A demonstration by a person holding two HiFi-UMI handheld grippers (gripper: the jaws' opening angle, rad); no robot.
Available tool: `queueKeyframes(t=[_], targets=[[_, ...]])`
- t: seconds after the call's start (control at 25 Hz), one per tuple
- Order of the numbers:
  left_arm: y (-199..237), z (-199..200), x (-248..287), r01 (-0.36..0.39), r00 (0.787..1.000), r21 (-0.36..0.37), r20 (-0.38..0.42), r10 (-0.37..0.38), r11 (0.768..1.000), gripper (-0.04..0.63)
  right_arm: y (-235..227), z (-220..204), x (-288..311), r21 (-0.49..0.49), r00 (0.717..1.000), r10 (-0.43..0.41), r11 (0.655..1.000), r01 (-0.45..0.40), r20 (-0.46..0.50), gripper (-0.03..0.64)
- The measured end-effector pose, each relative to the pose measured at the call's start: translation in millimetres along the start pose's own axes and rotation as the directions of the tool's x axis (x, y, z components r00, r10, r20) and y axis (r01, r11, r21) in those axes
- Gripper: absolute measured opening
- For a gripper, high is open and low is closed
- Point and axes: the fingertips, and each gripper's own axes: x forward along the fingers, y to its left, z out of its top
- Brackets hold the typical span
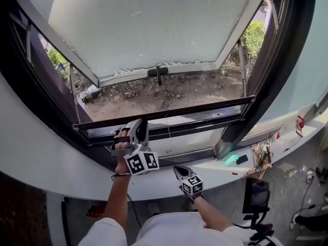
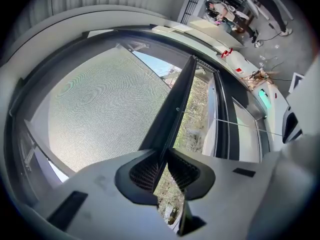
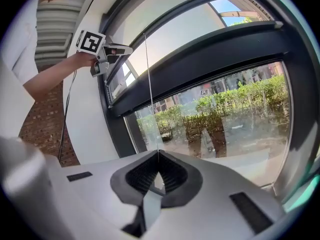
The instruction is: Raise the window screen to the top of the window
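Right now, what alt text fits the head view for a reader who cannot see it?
A person's left gripper clamps the window screen's dark bar while the right gripper, lower and nearer the sill, pinches the screen's thin cord. Beyond the bar, the window pane is swung outward over bare ground.

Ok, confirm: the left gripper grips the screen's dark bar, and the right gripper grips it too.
Wrong: the right gripper is shut on the thin cord, not the dark bar, as the right gripper view shows. The left gripper does grip that bar.
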Motion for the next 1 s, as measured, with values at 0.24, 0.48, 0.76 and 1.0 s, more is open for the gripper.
queueKeyframes(t=[0.24, 0.48, 0.76, 1.0], targets=[[0.4, 0.2, 0.3, -0.005, 1.000, 0.000, -0.001, 0.005, 1.000, 0.057, 1.5, 0.0, 4.6, -0.003, 1.000, 0.000, 1.000, 0.000, -0.009, 0.000], [2.4, 1.2, -1.1, -0.002, 1.000, -0.005, 0.005, 0.002, 1.000, 0.057, -0.2, 2.6, 5.6, 0.006, 1.000, -0.002, 1.000, 0.002, 0.000, 0.000], [3.1, 1.5, -0.2, -0.013, 1.000, -0.012, 0.013, 0.013, 1.000, 0.057, -3.0, 3.3, 8.7, 0.019, 1.000, -0.004, 1.000, 0.004, 0.007, 0.001], [5.1, 2.7, 0.0, -0.021, 1.000, -0.011, 0.021, 0.021, 1.000, 0.058, -4.8, 6.0, 7.4, 0.041, 1.000, -0.003, 0.999, 0.002, 0.029, 0.002]])
